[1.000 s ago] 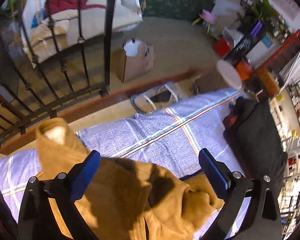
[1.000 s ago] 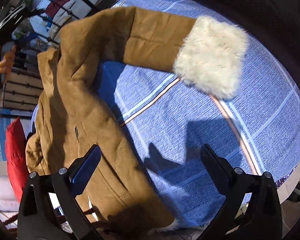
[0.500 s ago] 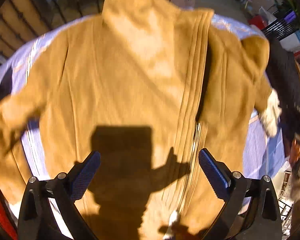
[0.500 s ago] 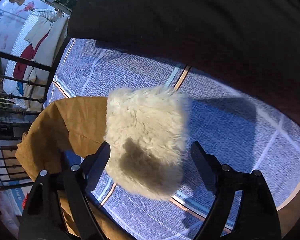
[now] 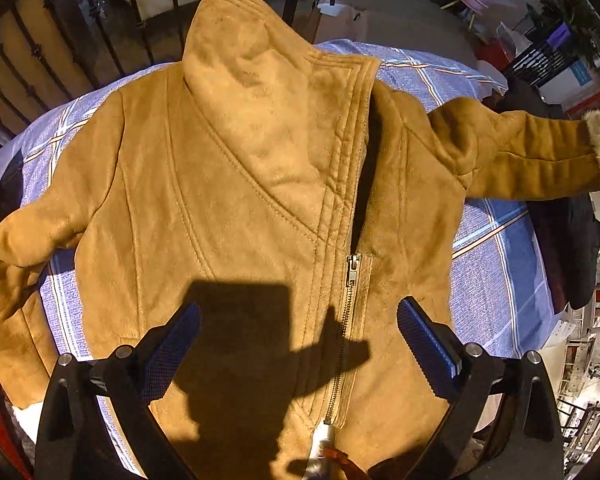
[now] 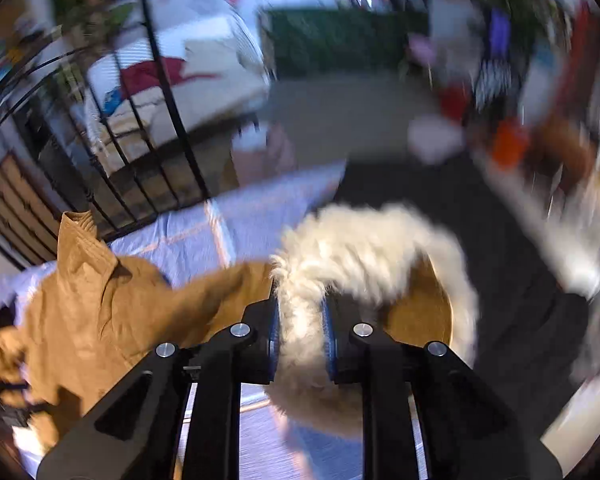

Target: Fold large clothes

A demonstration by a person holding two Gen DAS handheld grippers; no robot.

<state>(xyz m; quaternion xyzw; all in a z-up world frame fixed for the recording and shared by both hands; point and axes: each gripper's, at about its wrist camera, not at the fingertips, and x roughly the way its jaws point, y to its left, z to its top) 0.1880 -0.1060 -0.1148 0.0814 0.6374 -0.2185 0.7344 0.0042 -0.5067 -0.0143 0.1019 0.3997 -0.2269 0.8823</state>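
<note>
Since the earlier frames, the right gripper [image 6: 300,332] has gone from wide open above the bedsheet to nearly closed on the fur cuff [image 6: 364,252], and the sleeve [image 5: 528,156] has come up off the bedsheet [image 5: 496,280]. The left gripper [image 5: 298,344] has shifted from the bed's edge to a position over the jacket's front.

Right gripper: the jaws are closing, with the white fur cuff pinched between the blue pads [image 6: 274,336]. The cuff bulges above and below the pads. The tan sleeve runs from the cuff back to the jacket body.

Left gripper: the jaws stand wide open, holding nothing. They hover above the lower front of the tan jacket [image 5: 240,184], either side of the zipper [image 5: 350,304].

The jacket lies front up on the blue checked bedsheet, collar away from the left camera, zipper partly closed. Its other sleeve [image 5: 16,256] lies bent on the sheet.

A brown paper bag [image 5: 336,20] stands on the floor beyond the bed; its contents cannot be determined. A dark garment [image 5: 568,240] lies at the bed's edge under the raised sleeve. A black iron railing [image 6: 156,120] stands behind the bed. The right view is motion-blurred.
</note>
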